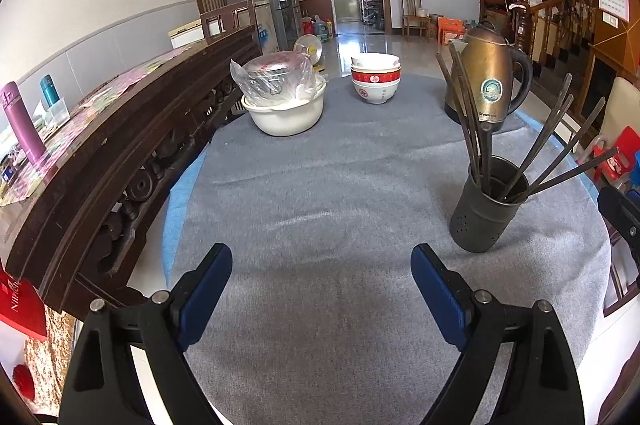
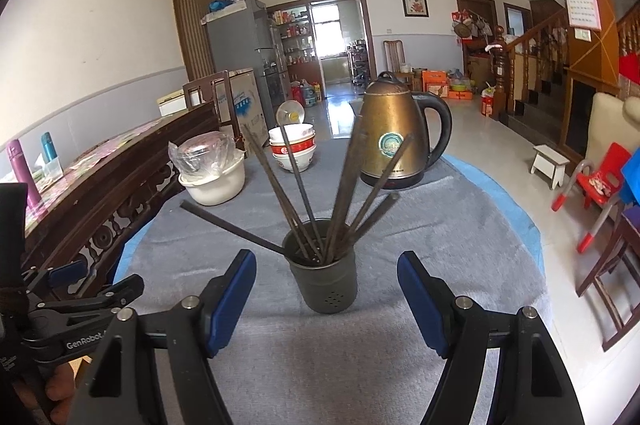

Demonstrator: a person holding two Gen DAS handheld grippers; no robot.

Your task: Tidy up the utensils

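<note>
1. The left gripper [image 1: 322, 275] is held above the grey cloth [image 1: 320, 185], jaws spread wide — nothing is gripped.
2. The right gripper [image 2: 326, 283] is likewise spread wide and empty, with the dark holder [image 2: 324, 277] seen just ahead, between its fingers.
3. The chopsticks [image 2: 348, 185] are stood fanned out in the holder — near the kettle [image 2: 394, 141] and the stacked bowls [image 2: 293, 147].

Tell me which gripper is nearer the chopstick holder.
Right. The right gripper faces the chopstick holder head-on, jaws open on either side of it. The left gripper sits off to the holder's left, over bare cloth.
</note>
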